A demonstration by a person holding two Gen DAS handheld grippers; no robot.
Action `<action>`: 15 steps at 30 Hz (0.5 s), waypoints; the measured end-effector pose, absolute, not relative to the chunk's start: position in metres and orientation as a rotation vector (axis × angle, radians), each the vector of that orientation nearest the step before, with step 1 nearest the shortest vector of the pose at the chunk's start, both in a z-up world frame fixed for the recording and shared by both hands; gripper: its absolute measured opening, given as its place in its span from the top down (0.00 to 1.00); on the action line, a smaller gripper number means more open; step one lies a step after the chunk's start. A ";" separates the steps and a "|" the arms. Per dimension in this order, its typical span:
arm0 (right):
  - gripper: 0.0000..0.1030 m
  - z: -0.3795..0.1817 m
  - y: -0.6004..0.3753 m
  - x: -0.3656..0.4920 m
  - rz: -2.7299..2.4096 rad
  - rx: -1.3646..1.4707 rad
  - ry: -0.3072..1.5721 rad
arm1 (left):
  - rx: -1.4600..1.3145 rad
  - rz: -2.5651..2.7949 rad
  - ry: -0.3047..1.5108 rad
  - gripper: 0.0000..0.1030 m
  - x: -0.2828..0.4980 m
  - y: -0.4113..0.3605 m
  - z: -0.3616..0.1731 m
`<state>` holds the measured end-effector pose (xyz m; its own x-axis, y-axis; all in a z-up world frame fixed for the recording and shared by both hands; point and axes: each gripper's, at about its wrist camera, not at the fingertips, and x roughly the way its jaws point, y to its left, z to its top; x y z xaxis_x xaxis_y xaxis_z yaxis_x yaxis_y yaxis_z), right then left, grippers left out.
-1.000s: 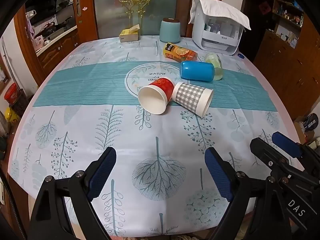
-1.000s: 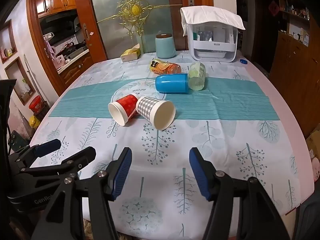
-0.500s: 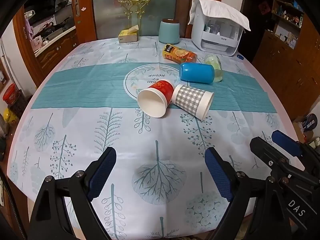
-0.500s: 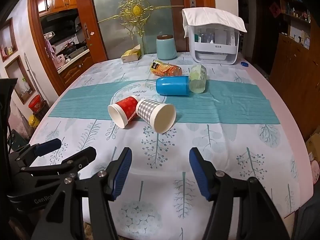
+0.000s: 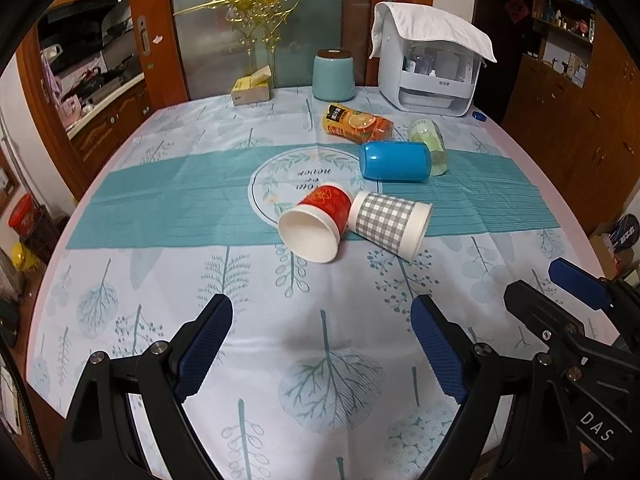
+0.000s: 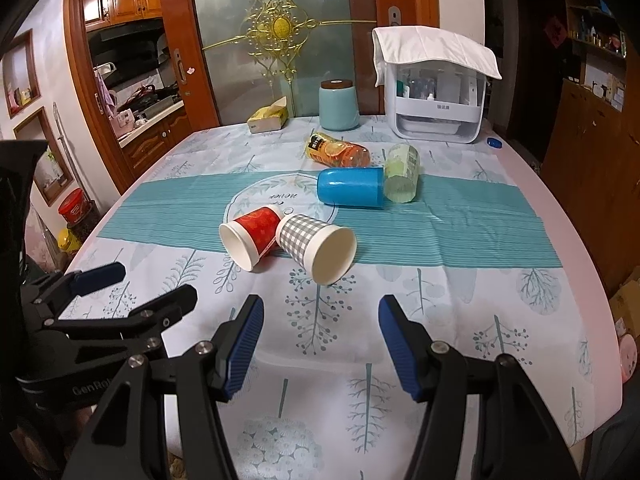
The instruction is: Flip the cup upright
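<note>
A red paper cup [image 5: 316,218] [image 6: 250,238] and a grey checked paper cup [image 5: 390,224] [image 6: 316,246] lie on their sides, touching, near the table's middle. Behind them a blue plastic cup [image 5: 394,161] [image 6: 350,188] and a pale green cup [image 5: 430,144] [image 6: 401,172] also lie on their sides. My left gripper [image 5: 322,344] is open and empty, well short of the cups. My right gripper [image 6: 320,344] is open and empty, short of the checked cup. Each gripper shows at the edge of the other's view.
An orange juice bottle [image 5: 356,123] lies behind the cups. A teal canister [image 5: 333,76], a tissue box [image 5: 251,90] and a white appliance under a cloth [image 5: 430,76] stand at the back. The tablecloth's [image 5: 160,280] front edge lies near the grippers.
Both grippers have moved a little forward toward the cups, still open. The cups have not moved.
</note>
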<state>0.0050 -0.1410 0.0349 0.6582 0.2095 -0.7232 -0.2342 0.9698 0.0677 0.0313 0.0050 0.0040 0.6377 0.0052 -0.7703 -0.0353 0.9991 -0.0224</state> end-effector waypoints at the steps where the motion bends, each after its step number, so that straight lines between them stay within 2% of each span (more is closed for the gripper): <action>1: 0.42 0.034 -0.140 0.006 0.250 -0.033 0.818 | -0.029 0.025 0.880 0.13 0.034 0.006 0.004; 9: 0.42 0.022 -0.143 0.018 0.242 -0.021 0.850 | -0.041 0.021 0.982 0.13 0.058 0.019 -0.013; 15: 0.42 0.009 -0.144 0.029 0.226 -0.009 0.886 | -0.077 -0.030 0.964 0.13 0.081 0.027 -0.021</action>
